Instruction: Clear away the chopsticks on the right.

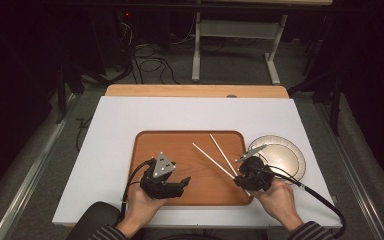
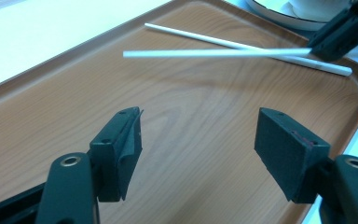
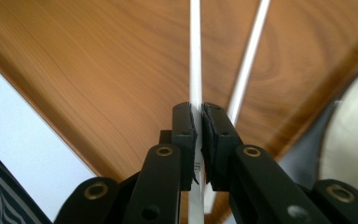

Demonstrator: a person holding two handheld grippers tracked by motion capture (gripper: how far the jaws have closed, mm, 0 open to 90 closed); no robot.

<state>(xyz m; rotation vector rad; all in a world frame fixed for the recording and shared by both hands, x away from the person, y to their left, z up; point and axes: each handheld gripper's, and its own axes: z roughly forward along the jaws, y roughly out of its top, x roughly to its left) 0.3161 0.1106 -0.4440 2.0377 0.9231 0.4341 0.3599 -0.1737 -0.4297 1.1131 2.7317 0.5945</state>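
The wooden tray (image 1: 180, 150) is lying under both your grippers. Your left gripper (image 2: 198, 149) is hovering wide open, holding nothing. Your right gripper (image 3: 198, 122) is pinching one white chopstick (image 3: 195, 56); the second chopstick (image 3: 249, 60) is lying just beside its fingers.

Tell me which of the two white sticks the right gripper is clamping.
The stick between the right gripper's shut jaws; the other stick lies free on the tray beside it.

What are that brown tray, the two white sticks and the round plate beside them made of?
The tray shows a wood-grain pattern but a smooth, soft sheen and a moulded rim, so it is probably printed plastic or laminate. The two white sticks, one clamped by the right gripper, are thin, uniform and matte: plastic, perhaps. The plate looks pale and glossy with a dark rim line, likely ceramic or melamine.
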